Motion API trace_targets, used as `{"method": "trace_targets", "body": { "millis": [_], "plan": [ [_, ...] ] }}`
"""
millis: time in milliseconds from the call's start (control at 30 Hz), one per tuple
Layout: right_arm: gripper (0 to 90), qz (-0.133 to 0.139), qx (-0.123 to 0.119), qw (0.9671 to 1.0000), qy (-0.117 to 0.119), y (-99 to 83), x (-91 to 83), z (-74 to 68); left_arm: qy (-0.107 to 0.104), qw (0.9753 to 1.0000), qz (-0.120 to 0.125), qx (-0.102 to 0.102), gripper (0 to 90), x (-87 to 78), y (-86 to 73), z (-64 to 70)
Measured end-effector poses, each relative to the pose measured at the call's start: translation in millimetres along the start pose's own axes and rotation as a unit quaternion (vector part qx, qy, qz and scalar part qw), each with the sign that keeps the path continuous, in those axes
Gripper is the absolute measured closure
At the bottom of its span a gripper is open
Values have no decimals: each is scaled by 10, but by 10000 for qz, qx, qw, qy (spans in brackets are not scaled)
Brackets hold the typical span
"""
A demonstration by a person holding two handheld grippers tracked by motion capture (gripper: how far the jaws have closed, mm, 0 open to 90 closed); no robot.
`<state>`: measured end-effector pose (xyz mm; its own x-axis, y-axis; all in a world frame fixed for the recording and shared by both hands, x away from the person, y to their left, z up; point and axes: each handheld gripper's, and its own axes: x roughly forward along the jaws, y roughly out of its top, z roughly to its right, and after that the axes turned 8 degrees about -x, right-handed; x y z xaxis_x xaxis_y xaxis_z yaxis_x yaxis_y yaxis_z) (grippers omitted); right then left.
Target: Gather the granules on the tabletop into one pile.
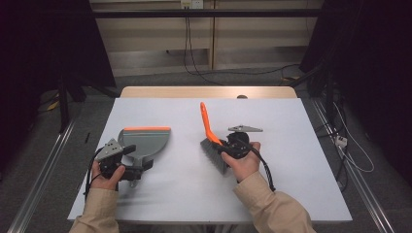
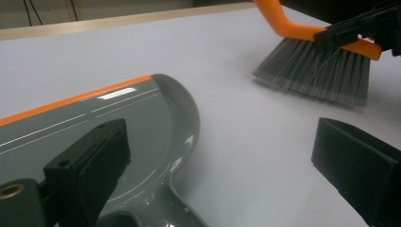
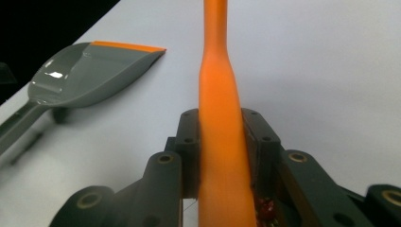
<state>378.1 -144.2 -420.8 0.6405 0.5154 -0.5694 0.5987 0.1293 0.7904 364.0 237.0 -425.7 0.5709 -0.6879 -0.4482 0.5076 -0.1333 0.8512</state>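
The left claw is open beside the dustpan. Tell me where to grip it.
Grip the dustpan by its narrow handle at the near end, coming in low from the person's side. The pan lies flat and wide; only the handle fits between the left claw jaws.

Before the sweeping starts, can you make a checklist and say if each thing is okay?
1. Right gripper shut on the brush handle: ok.
2. Brush bristles down near the table: ok, though touching cannot be told.
3. Left gripper holding the dustpan: not ok, its jaws stand open, one over the pan, the other over the table.
4. Dustpan lying flat, orange lip pointing away from the person: ok.
5. Bare table between brush and dustpan: ok.
6. Something to sweep up: cannot tell, no crumbs visible.
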Motion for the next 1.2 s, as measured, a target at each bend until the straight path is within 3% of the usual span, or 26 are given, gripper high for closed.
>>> {"method": "trace_targets", "body": {
  "millis": [167, 300, 467, 667, 967, 1200],
  "plan": [
    [713, 184, -49, 9998, -67, 104, -116, 80, 2, 10000, 4, 23, 49, -6, 7, 2],
    [713, 350, -52, 9989, -306, 185, -243, 222, 6, 10000, 16, 27, 49, 0, 12, 1],
    [713, 231, -196, 9959, -857, 74, -325, 413, -30, 10000, -5, 34, 48, 13, 22, 6],
    [714, 167, -379, 9889, -1425, -137, -301, 518, -38, 10000, -9, 41, 49, 34, 29, 26],
    [714, 318, -606, 9897, -1260, -144, -148, 221, -47, 10000, -38, 58, 49, 55, 28, 20],
    [714, 334, -658, 9898, -1221, -93, -100, 187, -22, 9999, -75, 100, 49, 37, 27, 19]
  ]
}}
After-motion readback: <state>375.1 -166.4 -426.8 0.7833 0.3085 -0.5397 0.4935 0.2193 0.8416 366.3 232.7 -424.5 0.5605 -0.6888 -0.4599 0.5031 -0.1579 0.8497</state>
